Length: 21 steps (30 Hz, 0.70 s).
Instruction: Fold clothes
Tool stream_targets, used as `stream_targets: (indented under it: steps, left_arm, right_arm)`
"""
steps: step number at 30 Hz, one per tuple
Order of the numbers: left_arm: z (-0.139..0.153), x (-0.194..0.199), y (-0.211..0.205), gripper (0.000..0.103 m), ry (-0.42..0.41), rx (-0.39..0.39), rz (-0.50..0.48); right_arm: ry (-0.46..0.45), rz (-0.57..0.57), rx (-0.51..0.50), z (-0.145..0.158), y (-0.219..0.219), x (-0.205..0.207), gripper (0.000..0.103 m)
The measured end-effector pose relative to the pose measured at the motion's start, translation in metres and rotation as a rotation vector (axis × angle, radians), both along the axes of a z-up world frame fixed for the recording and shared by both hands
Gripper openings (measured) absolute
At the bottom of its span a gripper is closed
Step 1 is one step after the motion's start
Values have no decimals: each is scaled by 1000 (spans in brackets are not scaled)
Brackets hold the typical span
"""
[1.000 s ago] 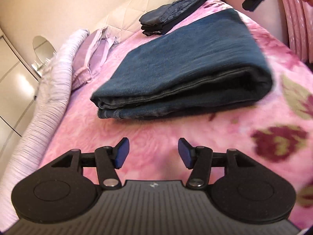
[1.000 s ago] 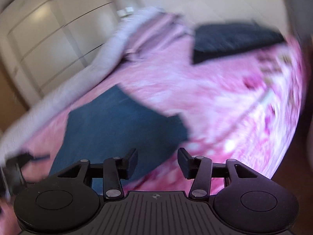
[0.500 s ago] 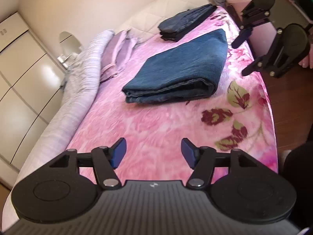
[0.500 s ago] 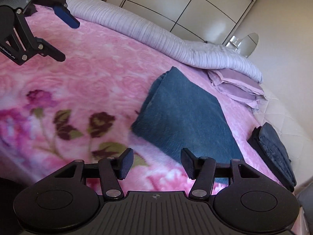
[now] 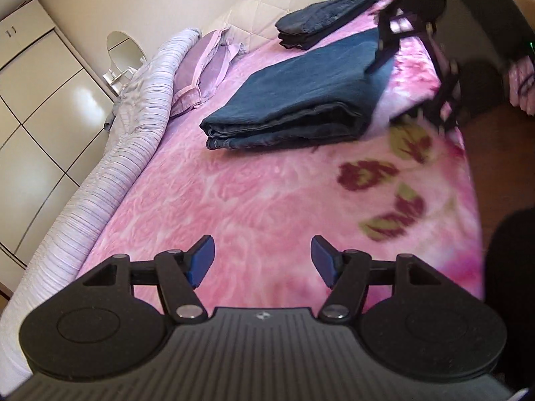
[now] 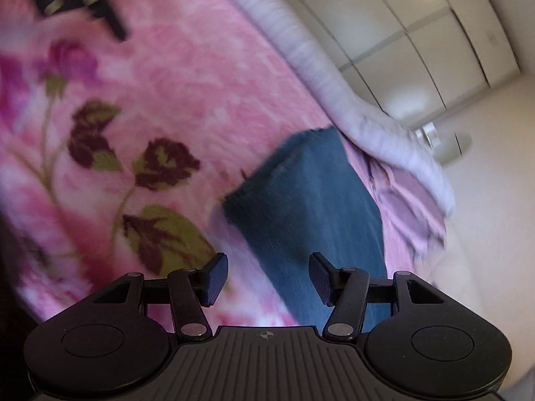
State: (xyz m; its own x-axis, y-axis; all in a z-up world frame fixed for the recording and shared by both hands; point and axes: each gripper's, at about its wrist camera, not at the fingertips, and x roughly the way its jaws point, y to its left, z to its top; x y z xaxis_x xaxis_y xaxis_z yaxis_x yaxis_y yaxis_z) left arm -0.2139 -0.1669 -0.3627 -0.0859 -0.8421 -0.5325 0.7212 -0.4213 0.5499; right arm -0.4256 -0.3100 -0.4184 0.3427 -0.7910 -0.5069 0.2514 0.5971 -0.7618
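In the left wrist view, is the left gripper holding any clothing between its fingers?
No. The left gripper is open and empty above the pink blanket, well short of the folded jeans.

A pair of dark blue denim jeans (image 5: 301,100), folded into a thick flat rectangle of several layers, lies on the pink flowered blanket (image 5: 254,200) of the bed, its stacked hems and seams showing along the near edge in the left wrist view. Just beyond it, near the head of the bed, sits a smaller folded stack of darker navy denim (image 5: 324,16), and a crumpled pale lilac garment (image 5: 207,77) lies unfolded beside the jeans, against the striped lilac bedding.
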Motion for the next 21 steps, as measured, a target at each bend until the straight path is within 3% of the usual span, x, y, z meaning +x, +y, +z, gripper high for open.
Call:
stream_targets:
  steps: [3, 4, 5, 6, 11, 14, 19, 21]
  left_arm:
    - [-5, -1, -21, 65, -8, -25, -12]
    - [-6, -2, -26, 65, -20, -37, -23]
    - [-7, -4, -30, 65, -41, -50, -37]
    - [-9, -7, -35, 66, -72, -70, -56]
    - [-18, -29, -51, 69, -230, -178, -181]
    - [-22, -46, -59, 70, -293, -231, -252]
    - [-40, -86, -76, 72, -396, -285, -387]
    - [-49, -100, -83, 73, -440, -306, -438]
  right_arm:
    - [37, 46, -67, -14, -15, 16, 55]
    - [20, 50, -41, -10, -22, 16, 48]
    - [2, 54, -14, -6, -29, 15, 34]
    - [-16, 60, 8, -2, -35, 14, 31]
    - [-63, 70, -47, 42, -34, -38, 29]
    - [-23, 30, -48, 55, -38, -88, 28]
    - [38, -37, 20, 36, -50, -161, 29]
    - [19, -45, 33, 26, -51, -172, 28]
